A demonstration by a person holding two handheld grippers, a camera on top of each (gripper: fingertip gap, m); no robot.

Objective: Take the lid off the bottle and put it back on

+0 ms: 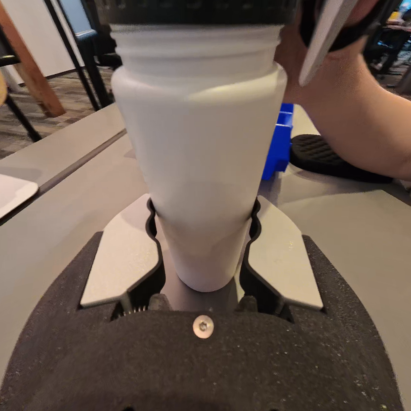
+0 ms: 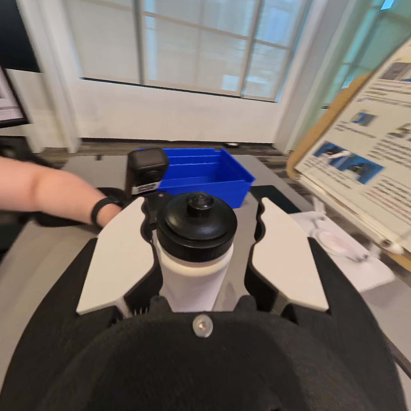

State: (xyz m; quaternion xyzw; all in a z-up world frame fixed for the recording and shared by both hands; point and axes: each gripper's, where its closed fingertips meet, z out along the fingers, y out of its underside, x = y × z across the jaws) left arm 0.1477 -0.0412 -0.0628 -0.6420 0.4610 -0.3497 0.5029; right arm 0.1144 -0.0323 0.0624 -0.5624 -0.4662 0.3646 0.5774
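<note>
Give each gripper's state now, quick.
Left gripper: shut on the bottle.
Right gripper: open, straddling the lid, not gripping it.

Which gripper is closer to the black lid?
Right. The right gripper is open with its fingers on either side of the black lid. The left gripper clamps the white bottle lower down, below the lid.

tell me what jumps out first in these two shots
A white bottle fills the left wrist view, standing on the grey table with the left gripper shut on its lower body. In the right wrist view its black lid sits between the open right gripper fingers, with a bright blue bin behind.
</note>
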